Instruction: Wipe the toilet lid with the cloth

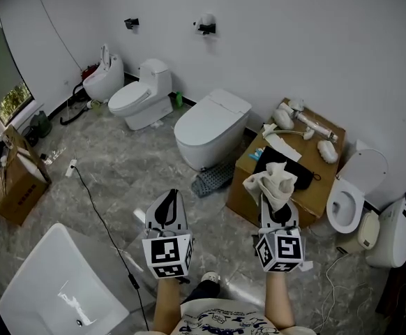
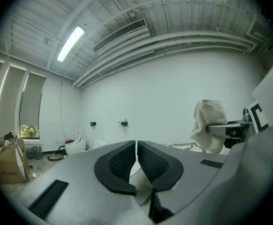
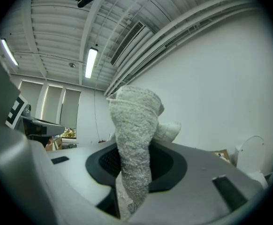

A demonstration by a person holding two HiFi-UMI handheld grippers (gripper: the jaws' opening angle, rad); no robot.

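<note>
A white toilet with a flat shut lid [image 1: 213, 121] stands on the floor ahead of me, beyond both grippers. My right gripper [image 1: 275, 202] is held up in the air, shut on a cream terry cloth [image 1: 272, 181] that sticks up out of its jaws. The cloth [image 3: 132, 139] fills the middle of the right gripper view. My left gripper [image 1: 167, 209] is raised beside it, shut with nothing between its pads [image 2: 122, 162]. From the left gripper view the cloth [image 2: 208, 125] shows at the right, held aloft.
A low brown cabinet [image 1: 319, 185] with white fittings on top stands right of the toilet. An open-seat toilet [image 1: 349, 199] lies further right. Two more toilets [image 1: 144, 93] stand at the back left. A cardboard box [image 1: 16, 180], a white basin [image 1: 60, 285] and a floor cable [image 1: 98, 215] lie left.
</note>
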